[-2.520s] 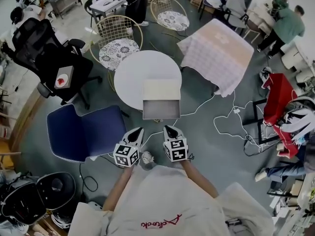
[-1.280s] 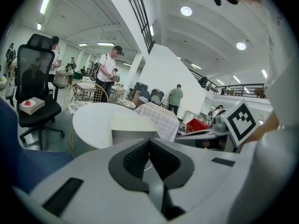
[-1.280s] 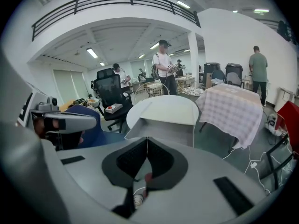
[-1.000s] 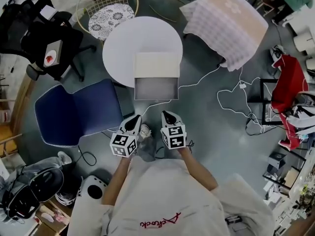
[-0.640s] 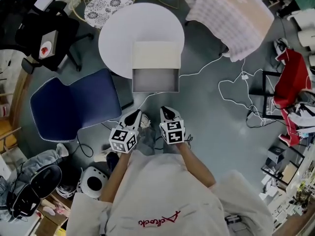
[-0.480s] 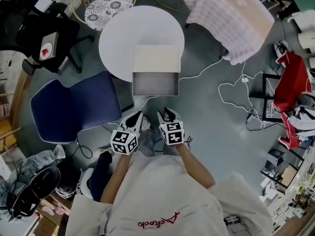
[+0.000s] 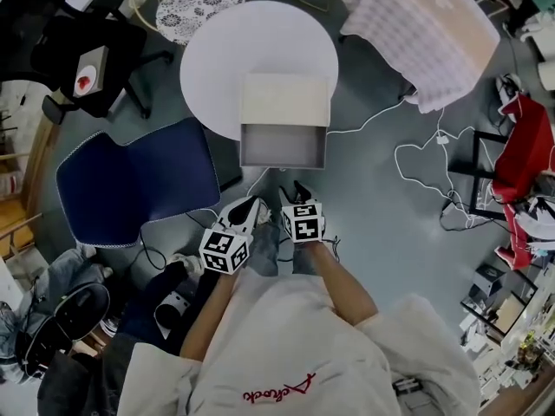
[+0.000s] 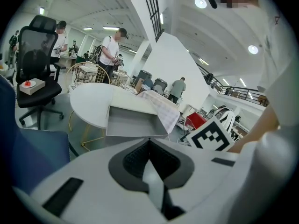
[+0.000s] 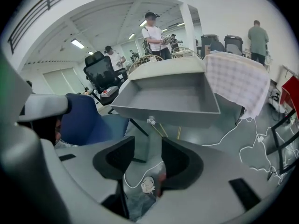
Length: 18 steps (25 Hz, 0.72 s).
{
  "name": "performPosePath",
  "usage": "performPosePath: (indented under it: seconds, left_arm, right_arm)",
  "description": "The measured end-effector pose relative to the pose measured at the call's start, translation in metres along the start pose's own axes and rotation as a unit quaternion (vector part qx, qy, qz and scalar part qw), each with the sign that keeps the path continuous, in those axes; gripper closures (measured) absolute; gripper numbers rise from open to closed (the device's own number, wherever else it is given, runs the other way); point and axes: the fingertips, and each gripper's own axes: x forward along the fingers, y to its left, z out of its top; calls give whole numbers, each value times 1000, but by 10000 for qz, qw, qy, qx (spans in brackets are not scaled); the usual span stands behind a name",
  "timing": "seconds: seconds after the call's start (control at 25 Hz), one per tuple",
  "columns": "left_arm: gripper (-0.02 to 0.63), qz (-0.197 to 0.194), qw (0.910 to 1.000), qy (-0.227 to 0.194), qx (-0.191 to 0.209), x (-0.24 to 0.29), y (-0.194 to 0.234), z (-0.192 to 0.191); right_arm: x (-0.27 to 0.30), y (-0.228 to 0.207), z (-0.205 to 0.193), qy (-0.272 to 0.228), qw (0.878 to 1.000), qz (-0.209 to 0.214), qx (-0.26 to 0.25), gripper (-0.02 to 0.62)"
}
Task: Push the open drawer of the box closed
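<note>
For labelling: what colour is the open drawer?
Grey; the drawer shows best in the right gripper view.

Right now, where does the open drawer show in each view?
Head view: open drawer near centre, a little above the middle.
Left gripper view: drawer at centre, slightly left.
Right gripper view: drawer at centre, its knob facing the camera.
Shared landmark: the checked cloth, right of the drawer in all three.

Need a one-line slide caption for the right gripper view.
Right gripper, jaws just opened and empty, faces the knob of the open drawer.
</note>
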Motion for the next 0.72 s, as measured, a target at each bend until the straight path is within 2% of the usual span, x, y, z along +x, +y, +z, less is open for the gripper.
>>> performPosePath:
  seconds: [0.48,0.56,0.64,0.72]
  left_arm:
    - [594,161,9998,131,-53,-20,9,-12]
    - [594,182,9997,146,-63,-22,13,-14]
    - [594,183,9997,148,-69,-23,18,-14]
    - [594,177,9997,132,-53,-22,20,-11]
  right_arm:
    - [36,-5,19,24,9998,-69,181,422]
    - [41,-5,23,8,9998,-129,165,445]
    - [45,-5,27,27,9996,-243,121,510]
    - [46,-4,29,63,9995,-275,114,520]
